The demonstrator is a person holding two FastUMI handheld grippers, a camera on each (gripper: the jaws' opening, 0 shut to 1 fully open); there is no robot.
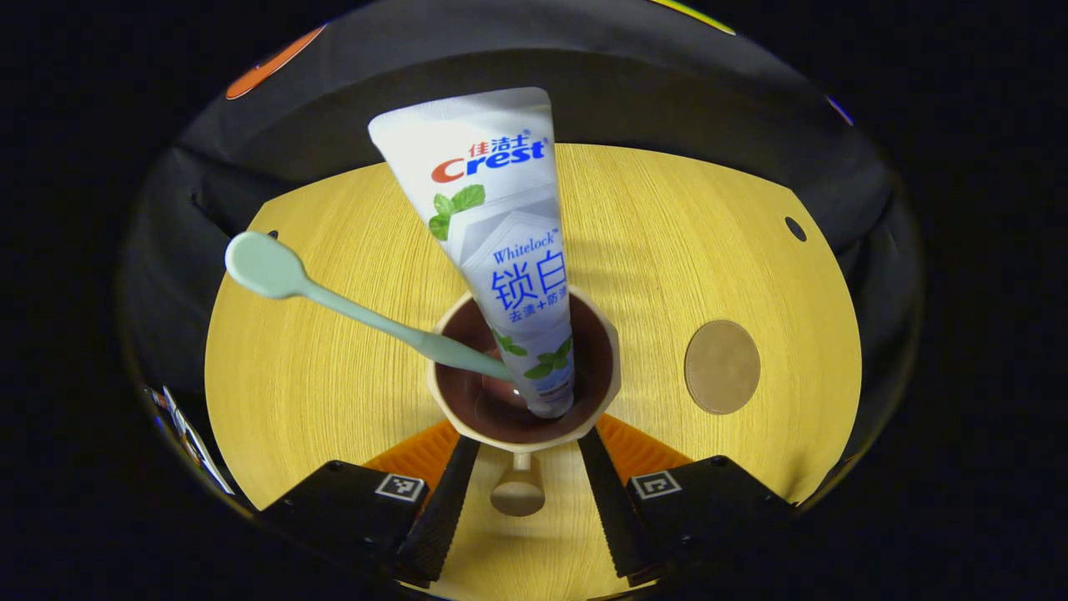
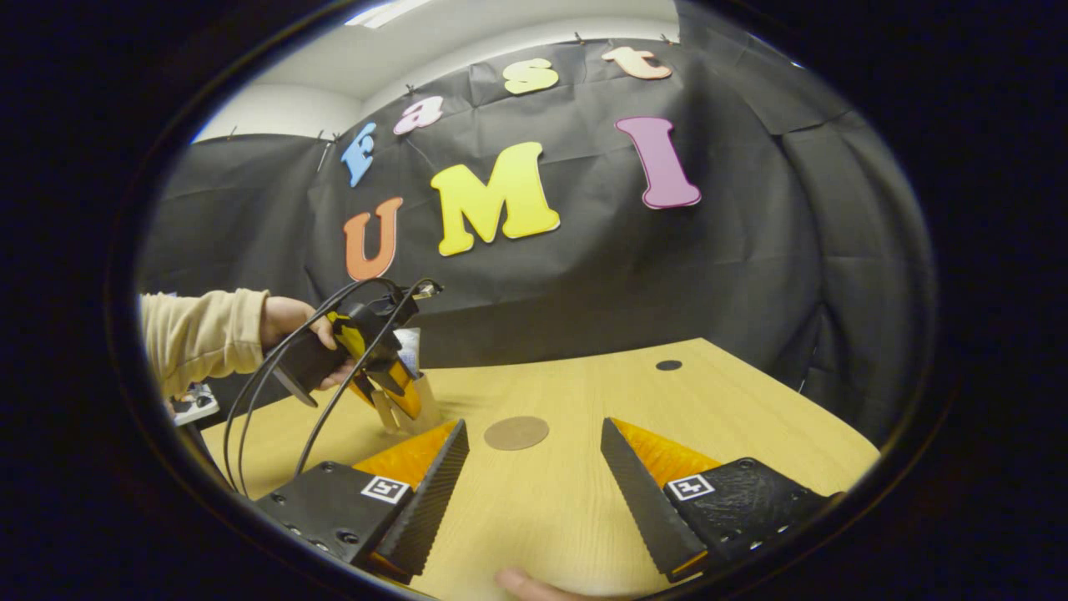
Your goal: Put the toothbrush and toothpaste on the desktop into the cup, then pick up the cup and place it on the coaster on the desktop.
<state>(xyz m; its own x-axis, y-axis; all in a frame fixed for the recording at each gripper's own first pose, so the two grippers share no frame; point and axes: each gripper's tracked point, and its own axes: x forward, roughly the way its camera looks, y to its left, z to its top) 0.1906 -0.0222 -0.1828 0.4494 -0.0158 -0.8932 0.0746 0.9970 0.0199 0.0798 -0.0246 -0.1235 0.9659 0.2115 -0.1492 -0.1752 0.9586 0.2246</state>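
Two items, toothbrush [image 1: 334, 296] and toothpaste [image 1: 501, 242], stand in the cup [image 1: 605, 380] on my desk [image 1: 334, 401]. My left tool [image 1: 521, 492] straddles the cup's handle [image 1: 519, 488], fingers apart; I cannot tell if they touch it. Rightward lies the coaster [image 1: 722, 367]; my right tool [image 2: 534, 492] gapes, holding nothing.

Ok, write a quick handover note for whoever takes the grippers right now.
Left gripper: open, fingers on either side of the cup, apparently not yet pressing on it.
Right gripper: open, holds nothing, above the desk.
Toothbrush and toothpaste both stand in the cup.
Coaster lies bare on the desk, beside the cup.
Done: both items are in the cup.
Left: grip the cup, lift it, set it on the coaster.
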